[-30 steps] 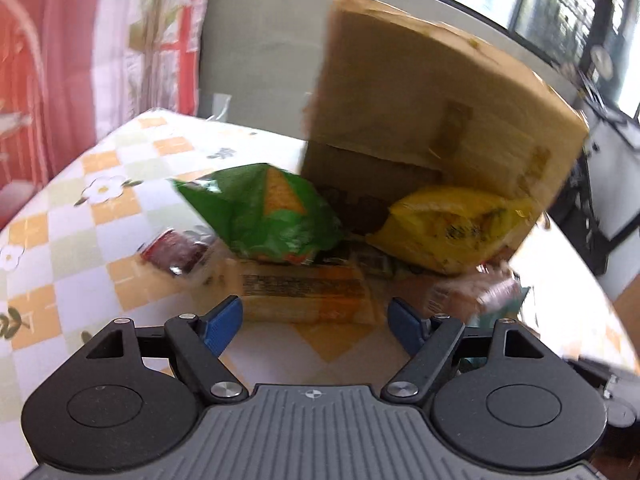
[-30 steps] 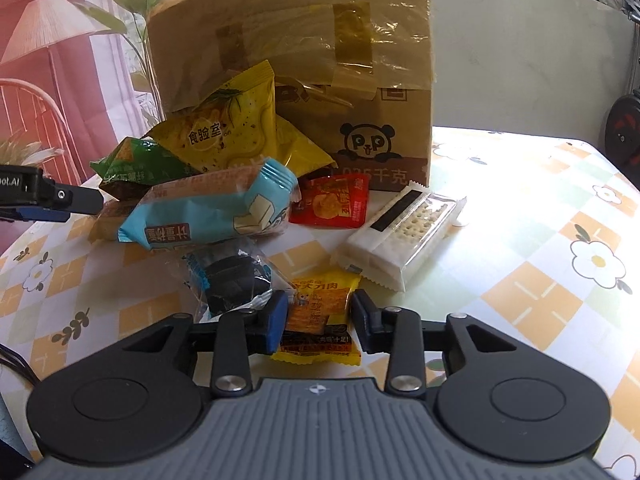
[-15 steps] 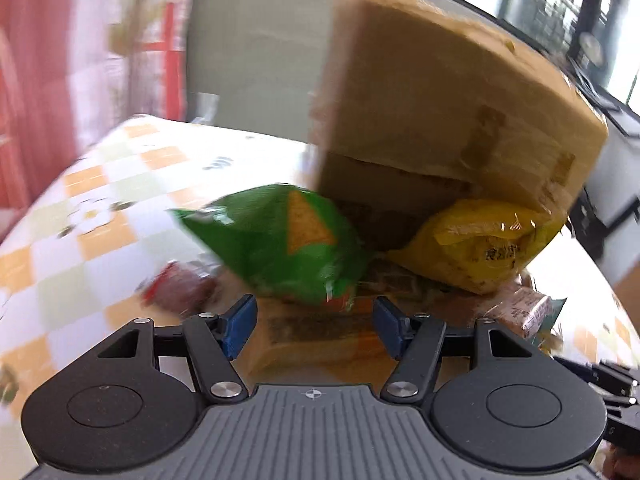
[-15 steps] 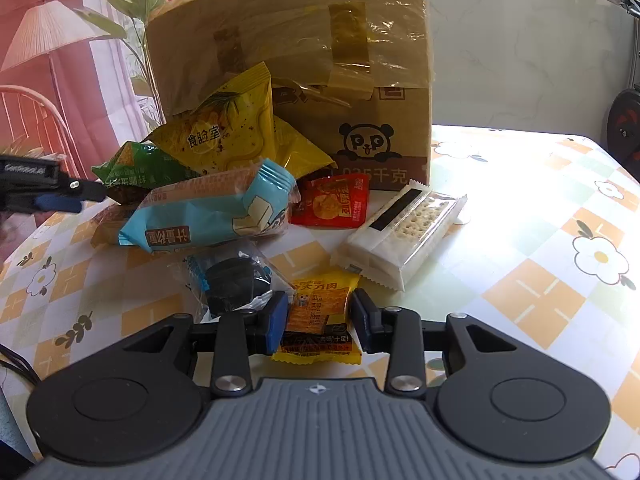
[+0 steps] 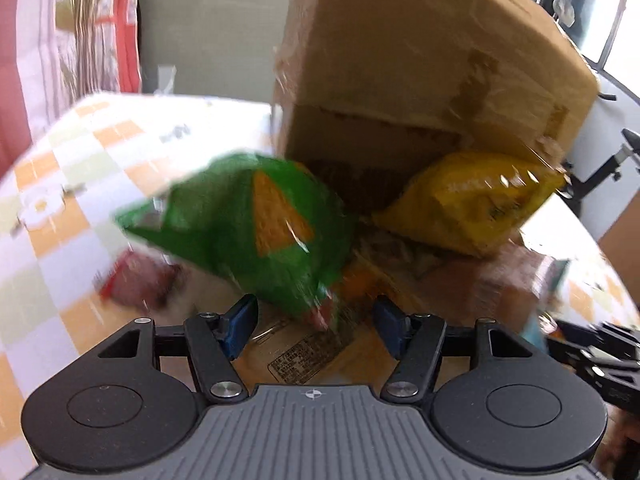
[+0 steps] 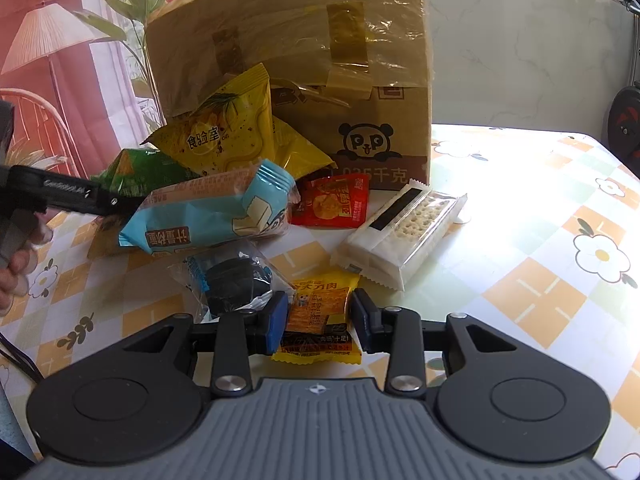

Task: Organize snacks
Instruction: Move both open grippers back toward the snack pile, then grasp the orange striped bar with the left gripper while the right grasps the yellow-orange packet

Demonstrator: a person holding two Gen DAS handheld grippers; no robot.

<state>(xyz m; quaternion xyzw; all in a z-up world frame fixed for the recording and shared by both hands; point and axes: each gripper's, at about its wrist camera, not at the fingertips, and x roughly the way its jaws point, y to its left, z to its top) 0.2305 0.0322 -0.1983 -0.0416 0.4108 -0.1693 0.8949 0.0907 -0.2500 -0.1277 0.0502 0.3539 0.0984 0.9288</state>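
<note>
Snack packets lie heaped in front of a taped cardboard box on a checked tablecloth. My left gripper is open, close to a green bag. The bag's lower corner hangs between the blue pads, and a brown-orange packet lies beneath them. A yellow bag leans on the box. My right gripper is low over the table, shut on a small yellow-orange packet. The left view is blurred.
Near the right gripper lie a blue packet, black cookies in a clear wrapper, a red sachet and a white cracker pack. A red packet sits left of the green bag. A hand holds the left tool.
The left gripper has moved in and down toward the green bag, and its jaws have narrowed. The right gripper and its packet have not moved.
</note>
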